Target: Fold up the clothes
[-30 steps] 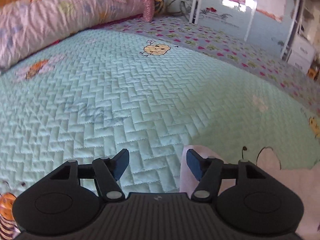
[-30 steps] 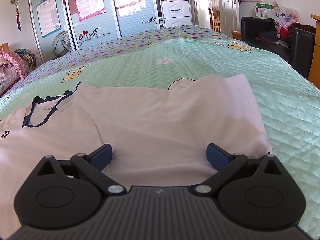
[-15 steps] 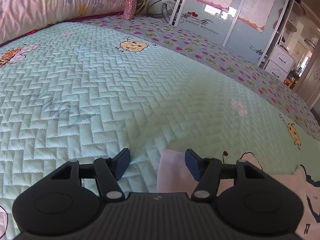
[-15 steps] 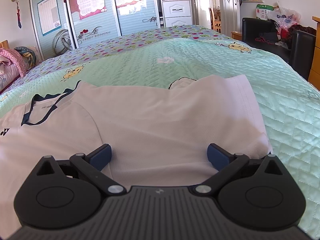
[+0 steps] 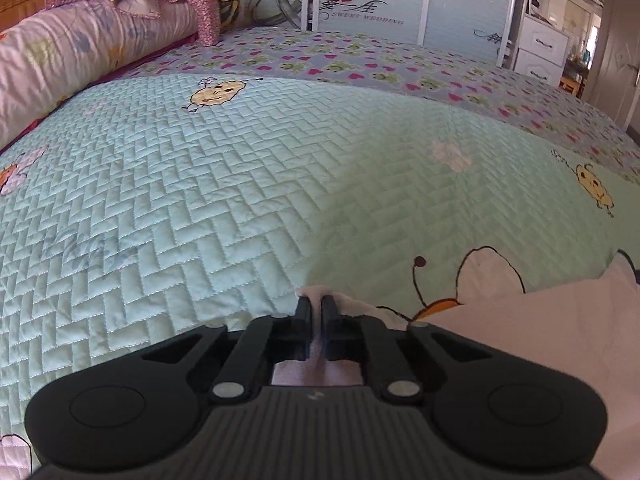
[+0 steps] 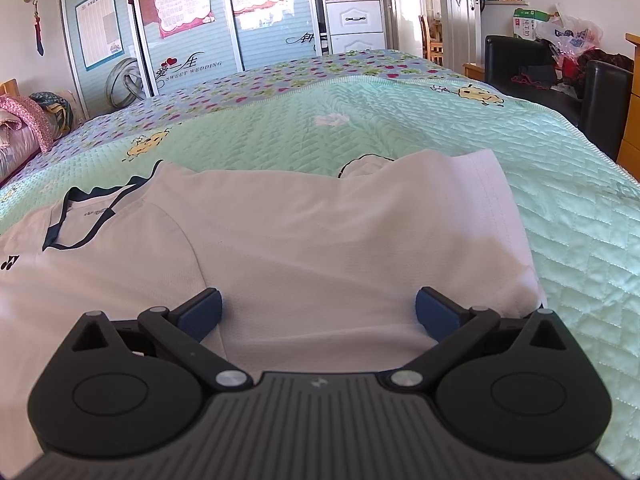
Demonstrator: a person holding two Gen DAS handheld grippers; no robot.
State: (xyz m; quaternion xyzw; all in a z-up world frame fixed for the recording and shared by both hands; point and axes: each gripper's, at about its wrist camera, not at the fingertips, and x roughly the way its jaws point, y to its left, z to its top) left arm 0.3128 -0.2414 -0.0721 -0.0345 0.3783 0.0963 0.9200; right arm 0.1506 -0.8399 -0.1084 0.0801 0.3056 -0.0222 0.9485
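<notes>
Left wrist view first: the left gripper (image 5: 316, 312) has its fingers (image 5: 305, 322) pinched together on a thin edge of the white shirt (image 5: 552, 344), and a little tuft of cloth pokes out just past the tips. From here only a corner of the garment shows, trailing off to the right of the fingers, with the green quilted bed (image 5: 200, 200) stretching ahead and a rolled pink duvet (image 5: 80, 48) far off to the left.

Right wrist view gives what that one can't: the whole spread of the shirt (image 6: 320, 240), lying flat on the bed (image 6: 580, 220), its dark-trimmed collar (image 6: 80, 220) ahead and to the left of the fingers and a sleeve running ahead to the right. The right gripper (image 6: 318, 310) sits with its blue-padded fingers (image 6: 200, 312) spread wide, holding nothing. The shirt fabric lies directly between and beneath them, reaching past both tips. Whether the pads touch the cloth I can't tell. Beyond the bed stand wardrobe doors (image 6: 192, 32) and a black chair (image 6: 560, 80) off to the right.
</notes>
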